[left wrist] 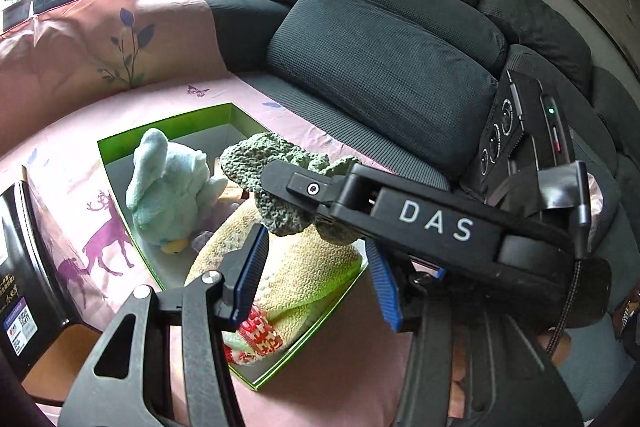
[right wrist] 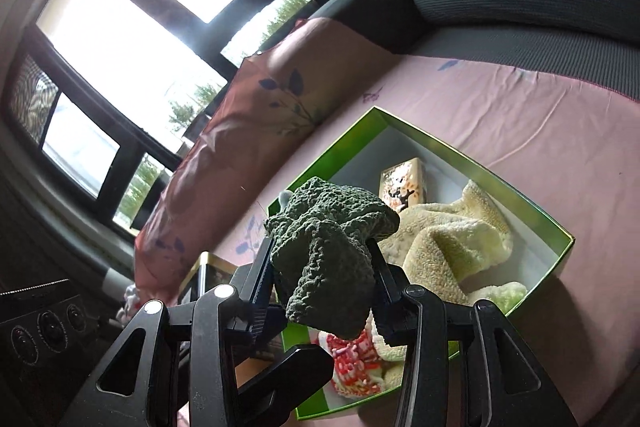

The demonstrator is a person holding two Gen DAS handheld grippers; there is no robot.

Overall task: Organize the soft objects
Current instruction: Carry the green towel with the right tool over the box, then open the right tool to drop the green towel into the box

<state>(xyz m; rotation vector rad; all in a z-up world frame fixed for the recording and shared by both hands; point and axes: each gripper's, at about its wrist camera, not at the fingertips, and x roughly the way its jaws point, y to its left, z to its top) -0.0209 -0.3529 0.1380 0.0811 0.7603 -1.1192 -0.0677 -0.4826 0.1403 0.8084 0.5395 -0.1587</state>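
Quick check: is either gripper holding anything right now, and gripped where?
The right gripper holds the dark green knitted cloth, pinched around its bunched middle, above the green box. The left gripper has open jaws with nothing between them.

My right tongs are clamped on something, crossing just ahead of my left tongs, which gape with nothing between the pads, both angled downward.
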